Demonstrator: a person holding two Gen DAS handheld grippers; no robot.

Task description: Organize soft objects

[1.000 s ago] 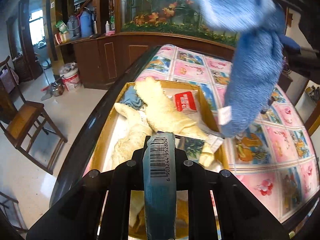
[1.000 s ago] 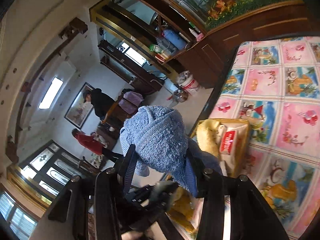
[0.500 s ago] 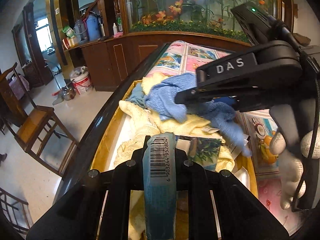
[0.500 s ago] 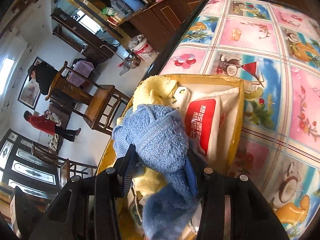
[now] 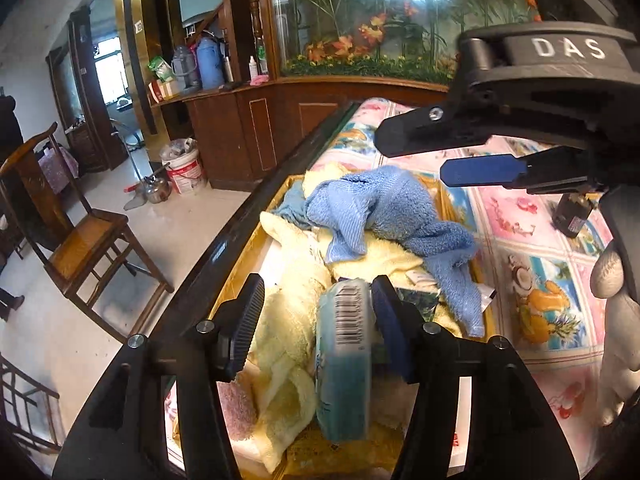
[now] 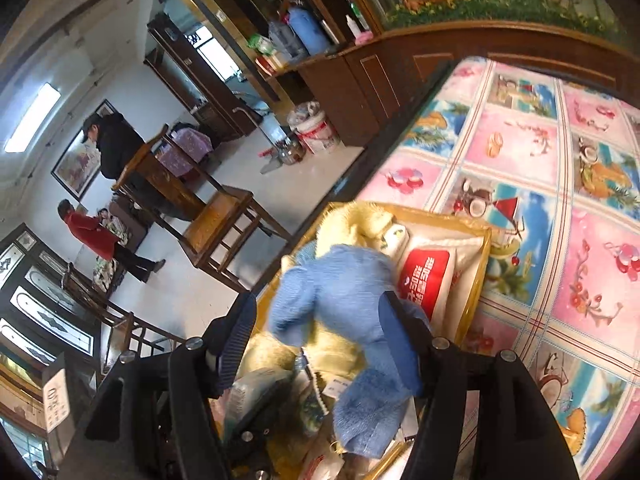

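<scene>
A blue towel [image 5: 384, 216] lies loose on yellow towels [image 5: 288, 344] in a yellow tray [image 5: 236, 280] at the table's left edge. It also shows in the right wrist view [image 6: 344, 304]. My right gripper [image 6: 316, 336] is open and hangs just above the towel; it also shows in the left wrist view [image 5: 436, 152]. My left gripper [image 5: 316, 320] is open. A teal packet with a barcode [image 5: 344, 356] leans against its right finger, over the tray.
A white and red packet [image 6: 424, 280] lies in the tray's far end. The table has a pink and blue picture cloth [image 6: 560, 184]. A dark bottle [image 5: 572, 216] stands on it at the right. A wooden chair [image 5: 80, 240] stands on the floor at the left.
My right gripper lowered the blue towel into the tray, then opened and let it go. My left gripper opened; the teal packet now leans on its right finger.
</scene>
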